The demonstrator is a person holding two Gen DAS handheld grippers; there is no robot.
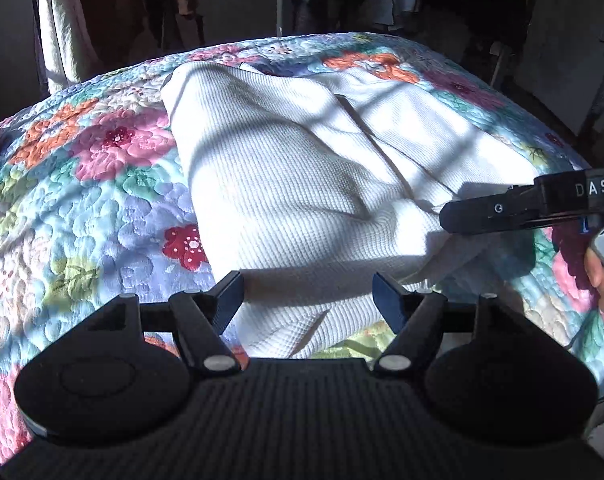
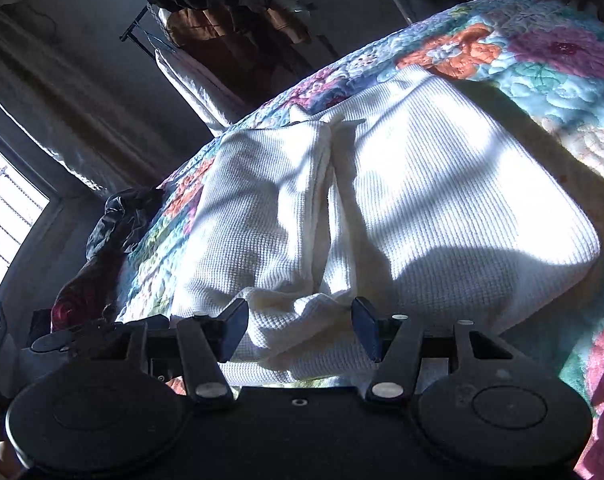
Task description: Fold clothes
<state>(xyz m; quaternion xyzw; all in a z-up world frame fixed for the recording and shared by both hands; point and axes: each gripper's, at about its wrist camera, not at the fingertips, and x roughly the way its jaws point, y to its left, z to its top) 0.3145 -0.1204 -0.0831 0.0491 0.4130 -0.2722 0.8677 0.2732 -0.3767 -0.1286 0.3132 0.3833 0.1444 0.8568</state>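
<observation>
Garment (image 1: 302, 184), white waffle knit, lies on the floral quilt (image 1: 82, 200), long axis running away from me. I see its near hem sit between both parted, empty jaw pairs: left gripper (image 1: 307, 298), right gripper (image 2: 300, 328), equally near.

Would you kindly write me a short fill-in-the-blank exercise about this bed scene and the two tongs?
1. The waffle-knit garment is ____ in colour.
2. It lies on a quilt patterned with ____.
3. The left tongs stand ____, their pads off the fabric.
4. In the left wrist view, the right tongs enter from the ____ edge.

Missing words: white; flowers; open; right
</observation>
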